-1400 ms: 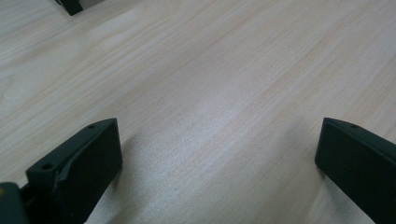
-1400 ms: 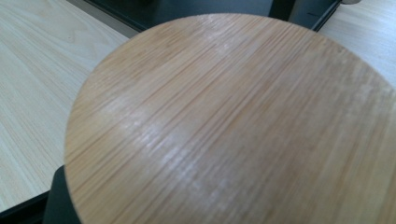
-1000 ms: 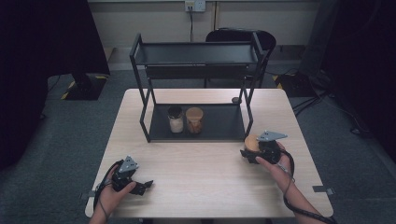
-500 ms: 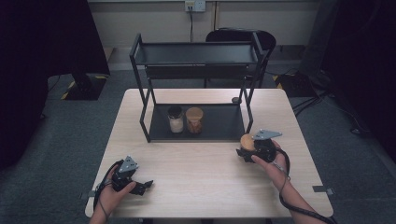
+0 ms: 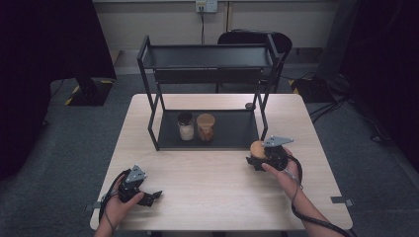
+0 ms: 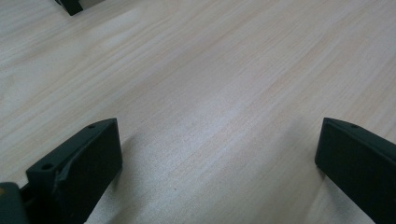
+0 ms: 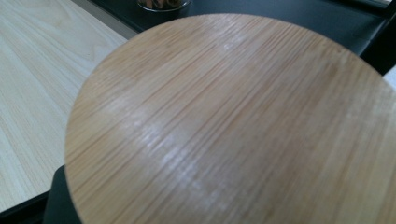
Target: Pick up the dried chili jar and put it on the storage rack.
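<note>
Pale wooden table (image 5: pixel 212 173) carries a black two-tier rack (image 5: pixel 207 89) at its far side, with a dark-lidded jar (image 5: pixel 186 126) and a wood-lidded jar (image 5: pixel 205 127) side by side on the rack's lower shelf. Right gripper (image 5: pixel 258 157), held near the rack's right front leg, is clamped on a jar with a round bamboo lid (image 7: pixel 233 126), the lid lying directly before its camera and the shelf jars beyond and to its left. Left gripper (image 5: pixel 150 196) rests low over bare tabletop nearer the person, well apart from the rack, its jaws spread wide with nothing between them.
</note>
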Demonstrator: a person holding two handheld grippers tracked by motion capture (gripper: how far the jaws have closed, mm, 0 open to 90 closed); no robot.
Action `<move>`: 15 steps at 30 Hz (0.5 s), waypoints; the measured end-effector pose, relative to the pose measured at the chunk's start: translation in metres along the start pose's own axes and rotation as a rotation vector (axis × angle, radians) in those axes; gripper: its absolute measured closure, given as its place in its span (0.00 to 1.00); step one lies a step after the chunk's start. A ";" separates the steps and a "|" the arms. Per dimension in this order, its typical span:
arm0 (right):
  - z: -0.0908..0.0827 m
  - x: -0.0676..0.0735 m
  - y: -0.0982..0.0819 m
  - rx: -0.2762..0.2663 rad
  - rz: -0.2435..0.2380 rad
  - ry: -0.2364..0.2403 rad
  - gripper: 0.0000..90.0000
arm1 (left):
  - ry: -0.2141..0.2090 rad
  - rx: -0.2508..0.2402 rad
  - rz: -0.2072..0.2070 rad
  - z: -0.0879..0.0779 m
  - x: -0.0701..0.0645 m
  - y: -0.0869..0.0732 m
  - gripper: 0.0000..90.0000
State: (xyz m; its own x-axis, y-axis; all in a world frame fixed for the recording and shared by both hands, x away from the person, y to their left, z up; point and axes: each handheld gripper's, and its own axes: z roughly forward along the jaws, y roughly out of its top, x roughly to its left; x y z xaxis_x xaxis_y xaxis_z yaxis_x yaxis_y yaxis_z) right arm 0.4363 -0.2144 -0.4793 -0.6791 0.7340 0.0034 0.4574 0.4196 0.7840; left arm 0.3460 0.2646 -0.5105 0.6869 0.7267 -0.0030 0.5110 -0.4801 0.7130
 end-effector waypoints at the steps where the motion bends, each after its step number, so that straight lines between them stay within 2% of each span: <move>1: 0.000 0.000 0.000 0.001 0.001 0.002 0.28 | 0.000 0.000 0.000 0.000 0.000 0.000 0.00; 15: 0.011 0.008 0.010 0.009 -0.012 0.018 0.28 | 0.000 0.000 0.000 0.000 0.000 0.000 0.00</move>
State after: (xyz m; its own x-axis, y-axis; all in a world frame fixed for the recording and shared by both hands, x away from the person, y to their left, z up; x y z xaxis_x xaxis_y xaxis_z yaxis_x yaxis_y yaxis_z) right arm 0.4416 -0.1985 -0.4779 -0.6948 0.7192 0.0055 0.4542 0.4328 0.7787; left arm 0.3460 0.2646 -0.5105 0.6868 0.7269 -0.0029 0.5110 -0.4800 0.7130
